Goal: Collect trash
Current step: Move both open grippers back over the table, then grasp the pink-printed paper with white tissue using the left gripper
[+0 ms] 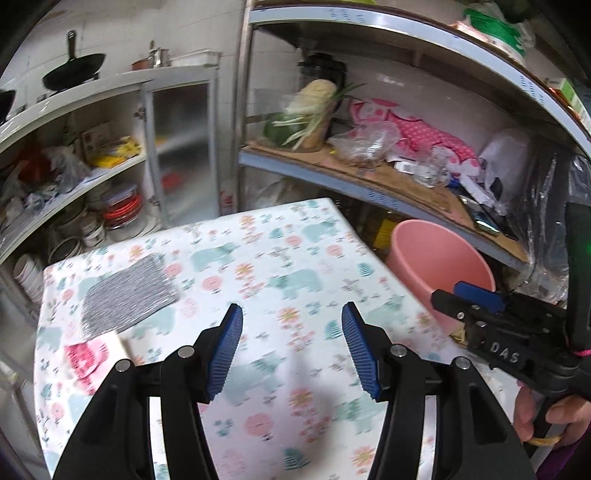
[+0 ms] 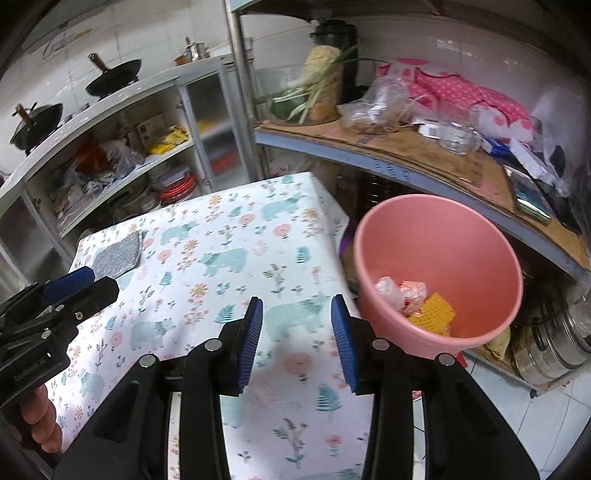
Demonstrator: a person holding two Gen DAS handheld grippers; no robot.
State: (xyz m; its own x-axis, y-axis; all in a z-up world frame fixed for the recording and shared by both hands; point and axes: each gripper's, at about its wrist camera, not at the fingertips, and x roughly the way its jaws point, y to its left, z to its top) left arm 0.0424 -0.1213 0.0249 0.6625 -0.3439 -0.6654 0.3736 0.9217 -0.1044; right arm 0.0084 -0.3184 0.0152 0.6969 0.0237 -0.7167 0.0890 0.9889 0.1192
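Both hand-held grippers, left [image 1: 291, 350] and right [image 2: 297, 341], spread, empty. Some trash [image 2: 413, 302] already in pink bin [image 2: 480, 221]; pink wrapper [image 1: 86, 356] left on desk [image 1: 295, 240]. Next: left grabs it.

White-tiled wall [image 1: 122, 33], white tile floor [image 2: 546, 417]. Worktop [image 1: 258, 258] under floral cloth. Metal shelving [image 1: 369, 184] cluttered at right, white cabinet [image 1: 110, 122] with woks [image 1: 74, 68] at left.
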